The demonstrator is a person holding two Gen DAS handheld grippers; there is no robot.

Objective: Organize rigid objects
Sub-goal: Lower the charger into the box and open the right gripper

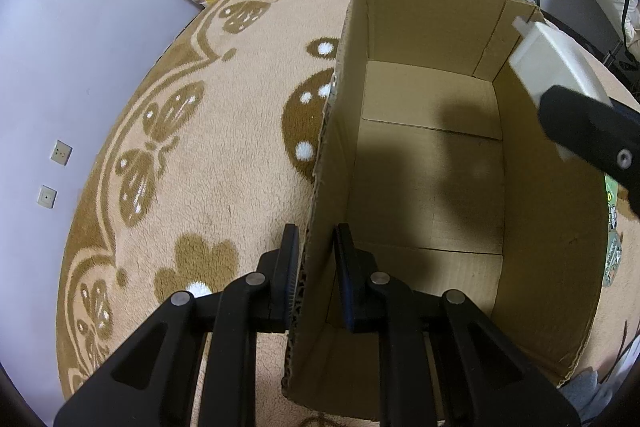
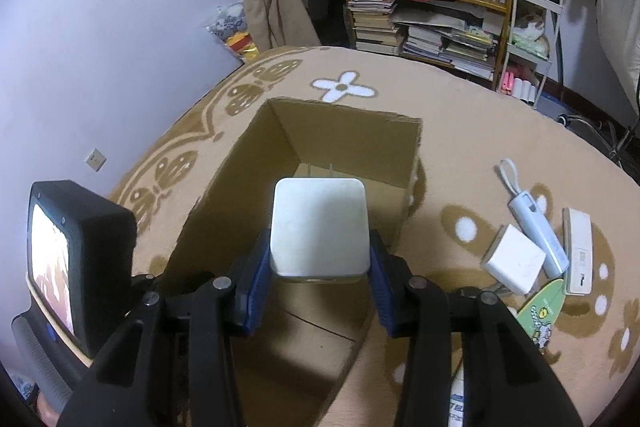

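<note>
Left gripper (image 1: 316,275) pinched tight on the near side wall of the cardboard box (image 1: 424,163), one finger outside and one inside, holding it on the brown flowered rug (image 1: 224,155). Right gripper (image 2: 318,267) part open with its blue fingers (image 2: 256,275) squeezing a white plug adapter (image 2: 319,227), up above the open box (image 2: 348,147), prongs pointing into it. Off to the right on the rug, well apart from the box: a white cube charger (image 2: 514,259), a pale blue stick (image 2: 538,231), a white flat bar (image 2: 578,251) and a green sticker card (image 2: 542,311); nothing between adapter and box.
</note>
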